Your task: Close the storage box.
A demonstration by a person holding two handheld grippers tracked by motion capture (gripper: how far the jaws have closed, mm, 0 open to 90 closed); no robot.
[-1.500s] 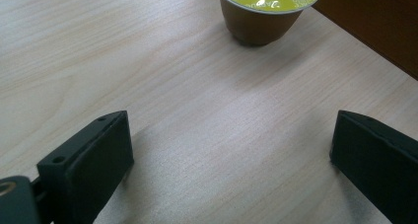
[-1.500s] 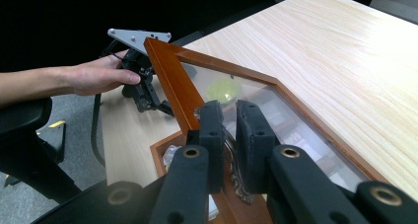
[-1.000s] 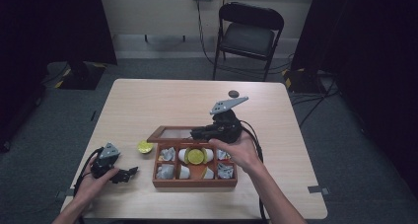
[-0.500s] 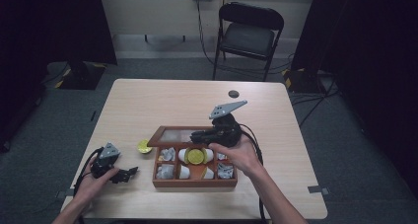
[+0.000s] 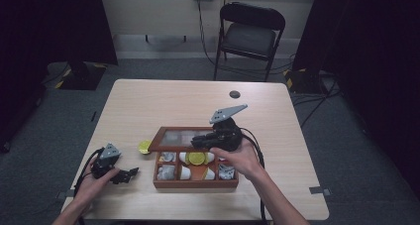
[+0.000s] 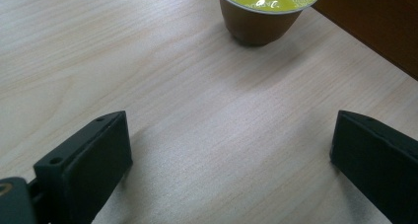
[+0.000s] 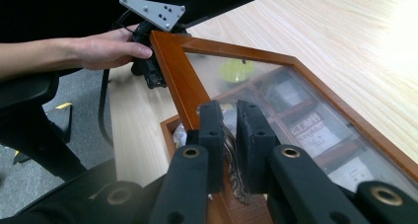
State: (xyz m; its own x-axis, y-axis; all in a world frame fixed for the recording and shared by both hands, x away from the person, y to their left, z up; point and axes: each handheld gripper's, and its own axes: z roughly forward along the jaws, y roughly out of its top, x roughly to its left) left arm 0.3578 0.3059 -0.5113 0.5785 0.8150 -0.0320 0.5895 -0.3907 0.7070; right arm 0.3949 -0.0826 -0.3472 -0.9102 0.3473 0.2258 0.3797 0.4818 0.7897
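Note:
A wooden box [image 5: 195, 184] with several compartments of capsules and wrapped sachets stands at the table's front middle. Its glass lid [image 5: 178, 137] is raised at a slant. My right gripper [image 5: 199, 141] is at the lid's front edge. In the right gripper view the right gripper [image 7: 229, 110] is shut on the lid's small brass clasp [image 7: 231, 150], beside the lid's wooden frame [image 7: 177, 81]. My left gripper [image 5: 130, 174] rests on the table left of the box. In its own view the left gripper [image 6: 226, 145] is open with bare table between the jaws. A yellow-lidded capsule [image 6: 261, 12] stands a short way ahead of them.
The loose capsule [image 5: 144, 146] sits by the box's left rear corner. Another yellow capsule [image 5: 196, 158] lies inside the box. A small dark disc [image 5: 234, 94] lies at the table's far side. A black folding chair [image 5: 250, 31] stands beyond the table.
My right gripper has sunk slightly with the lid's clasp in it. The left gripper and the loose capsule have not moved.

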